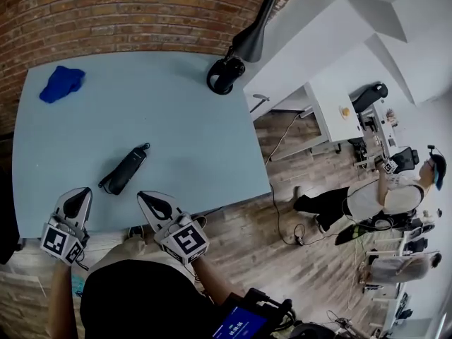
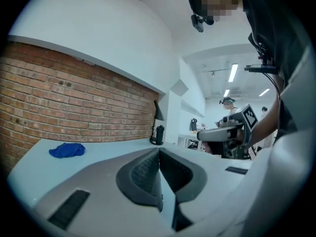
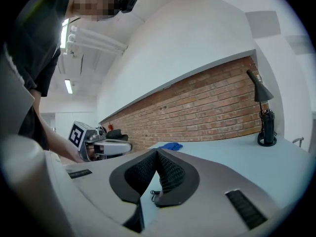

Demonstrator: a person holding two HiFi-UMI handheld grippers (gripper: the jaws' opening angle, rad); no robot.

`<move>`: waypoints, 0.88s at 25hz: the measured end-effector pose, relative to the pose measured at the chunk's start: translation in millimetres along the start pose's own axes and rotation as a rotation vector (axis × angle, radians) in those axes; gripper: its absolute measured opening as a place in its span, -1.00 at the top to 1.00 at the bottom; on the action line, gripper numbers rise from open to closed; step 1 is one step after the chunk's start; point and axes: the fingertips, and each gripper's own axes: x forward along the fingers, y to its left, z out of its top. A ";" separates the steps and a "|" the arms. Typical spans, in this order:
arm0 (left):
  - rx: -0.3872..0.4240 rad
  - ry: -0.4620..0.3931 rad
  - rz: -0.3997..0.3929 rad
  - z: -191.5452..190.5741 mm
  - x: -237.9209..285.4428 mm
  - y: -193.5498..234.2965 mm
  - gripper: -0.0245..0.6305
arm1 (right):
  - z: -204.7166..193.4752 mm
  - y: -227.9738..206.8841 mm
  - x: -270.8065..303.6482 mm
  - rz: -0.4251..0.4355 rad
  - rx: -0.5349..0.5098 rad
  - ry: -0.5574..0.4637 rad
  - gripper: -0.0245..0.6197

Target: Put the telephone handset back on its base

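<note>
Judging from the head view, the task has not begun. The black telephone handset lies untouched on the tabletop at centre left, and I cannot make out its base. The left gripper and right gripper hover at lower left, jaws closed on nothing.

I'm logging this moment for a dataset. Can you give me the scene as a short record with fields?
surface: light blue table
telephone: black, lying near the table's front edge, nothing touching it
left gripper: fingers together, empty, at the table's near edge
right gripper: fingers together, empty, beside the left one
blue cloth: far left corner
desk lamp: black, far right edge
task status: handset not yet picked up
</note>
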 end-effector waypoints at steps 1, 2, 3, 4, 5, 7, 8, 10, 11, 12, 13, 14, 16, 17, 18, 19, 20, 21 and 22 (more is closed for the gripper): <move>0.000 0.011 0.000 -5.1 0.9 0.4 0.84 | 0.3 -1.4 -0.2 -0.005 0.004 -0.003 0.88; -0.001 0.021 0.000 -9.4 1.7 0.2 0.84 | 0.4 -2.3 -0.5 -0.010 0.007 -0.005 0.88; -0.002 0.030 -0.003 -13.1 2.4 -0.4 0.84 | 0.5 -2.6 -0.8 -0.013 0.008 -0.006 0.88; -0.003 0.039 -0.005 -16.4 3.0 -1.4 0.84 | 0.3 -2.4 -1.1 -0.016 0.009 -0.005 0.88; -0.002 0.048 -0.008 -19.2 3.7 -2.5 0.84 | 0.0 -2.0 -1.6 -0.017 0.010 -0.004 0.88; 0.000 0.061 -0.017 -23.5 5.8 -4.9 0.84 | -1.6 -1.2 -2.8 -0.016 0.011 0.001 0.88; 0.000 0.064 -0.021 -25.0 7.2 -5.9 0.84 | -3.0 -1.1 -3.6 -0.017 0.012 0.005 0.88; 0.001 0.070 -0.029 -27.5 10.4 -7.5 0.84 | -6.4 -1.7 -5.8 -0.018 0.013 0.012 0.88; 0.002 0.072 -0.032 -28.8 11.8 -8.0 0.84 | -7.9 -2.1 -7.1 -0.020 0.012 0.015 0.88; 0.005 0.074 -0.034 -30.4 12.9 -8.2 0.84 | -9.0 -2.5 -8.2 -0.023 0.011 0.018 0.88; 0.007 0.076 -0.035 -31.8 13.9 -8.3 0.84 | -9.8 -3.0 -9.1 -0.027 0.010 0.020 0.88; 0.008 0.081 -0.038 -32.5 15.3 -8.7 0.84 | -10.2 -3.7 -9.7 -0.030 0.009 0.022 0.88; 0.005 0.098 -0.043 -33.3 18.1 -10.2 0.84 | -10.5 -4.9 -10.3 -0.034 0.009 0.023 0.88; 0.003 0.107 -0.045 -34.8 19.5 -10.6 0.84 | -10.8 -5.5 -10.7 -0.036 0.009 0.024 0.88; 0.003 0.114 -0.047 -37.0 21.8 -11.0 0.84 | -11.0 -6.6 -11.8 -0.039 0.009 0.026 0.88; 0.003 0.120 -0.047 -39.7 25.6 -11.4 0.84 | -11.1 -8.5 -13.8 -0.044 0.007 0.028 0.88; 0.003 0.124 -0.046 -42.9 30.4 -11.9 0.84 | -11.2 -10.8 -16.6 -0.047 0.006 0.030 0.88; 0.003 0.126 -0.042 -46.5 35.2 -12.2 0.84 | -11.2 -12.9 -19.8 -0.050 0.006 0.031 0.88; 0.002 0.128 -0.037 -50.1 40.0 -12.4 0.84 | -11.2 -14.8 -23.1 -0.051 0.008 0.033 0.88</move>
